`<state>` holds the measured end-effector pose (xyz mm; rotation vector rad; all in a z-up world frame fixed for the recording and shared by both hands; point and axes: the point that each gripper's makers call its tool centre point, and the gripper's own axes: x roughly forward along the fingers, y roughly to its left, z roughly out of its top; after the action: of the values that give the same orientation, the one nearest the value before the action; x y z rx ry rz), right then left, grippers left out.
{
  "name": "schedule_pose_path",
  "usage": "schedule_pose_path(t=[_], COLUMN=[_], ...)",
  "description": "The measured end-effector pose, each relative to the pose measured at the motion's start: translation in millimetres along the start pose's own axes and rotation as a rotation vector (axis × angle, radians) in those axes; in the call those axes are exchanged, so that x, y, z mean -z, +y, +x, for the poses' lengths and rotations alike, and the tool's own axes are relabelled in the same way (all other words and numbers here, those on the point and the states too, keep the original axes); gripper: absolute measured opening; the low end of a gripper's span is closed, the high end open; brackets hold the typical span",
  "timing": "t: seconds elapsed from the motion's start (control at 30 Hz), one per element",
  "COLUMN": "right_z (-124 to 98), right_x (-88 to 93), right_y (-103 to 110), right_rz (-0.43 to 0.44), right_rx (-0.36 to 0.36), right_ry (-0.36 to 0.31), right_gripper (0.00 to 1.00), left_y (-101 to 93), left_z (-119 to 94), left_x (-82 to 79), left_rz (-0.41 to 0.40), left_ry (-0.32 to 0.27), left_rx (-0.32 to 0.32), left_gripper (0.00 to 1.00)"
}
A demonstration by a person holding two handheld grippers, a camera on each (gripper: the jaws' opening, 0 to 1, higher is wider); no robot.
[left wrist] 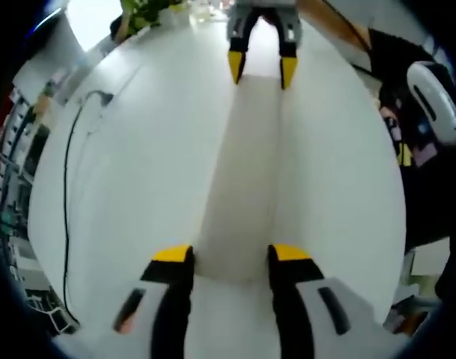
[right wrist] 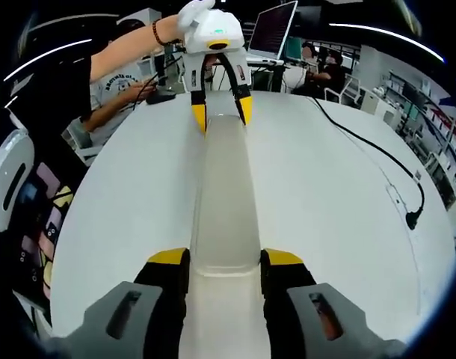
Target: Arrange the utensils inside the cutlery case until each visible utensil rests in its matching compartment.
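A long, translucent white case (left wrist: 239, 194) lies on the smooth white bench (left wrist: 123, 187); its contents are too blurred to make out. The left hand-held gripper (left wrist: 232, 258) clasps one end, the right hand-held gripper (right wrist: 224, 262) the other, each with its jaws partly closed around it.

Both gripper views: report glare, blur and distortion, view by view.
Left gripper view: soft overall, the white table washed out near a blown-out bright patch at top left, the long translucent case low in contrast; fisheye bows the table edge. Right gripper view: sharper, evenly lit, case edges clear, the black cable crisp, table rim curved by the lens.
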<state>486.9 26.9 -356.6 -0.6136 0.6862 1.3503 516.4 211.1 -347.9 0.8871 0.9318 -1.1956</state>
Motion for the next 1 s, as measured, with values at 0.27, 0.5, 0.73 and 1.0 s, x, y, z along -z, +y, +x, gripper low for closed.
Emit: schedule_pose_path(t=[0.27, 0.5, 0.73, 1.0], right_z=[-0.8, -3.1, -4.6, -4.9], right_x=[3.5, 8.0, 11.3, 12.3], right_y=[0.2, -0.6, -1.0, -2.5], right_rz=[-0.006, -0.014, -0.02, -0.024], right_rx=[0.002, 0.007, 0.01, 0.013], right_ry=[0.003, 0.005, 0.011, 0.015], right_gripper=[0.38, 0.38, 0.38, 0.38], left_y=[-3.8, -3.8, -6.2, -8.4], left_z=[-16.2, -9.5, -3.4, 0.6], left_x=[-7.1, 7.2, 9.1, 10.2], left_rz=[-0.012, -0.031, -0.03, -0.028], left_ry=[0.026, 0.149, 0.21, 0.271], left_rx=[0.003, -0.006, -0.001, 0.023], left_gripper=[0.31, 0.2, 0.17, 0.14])
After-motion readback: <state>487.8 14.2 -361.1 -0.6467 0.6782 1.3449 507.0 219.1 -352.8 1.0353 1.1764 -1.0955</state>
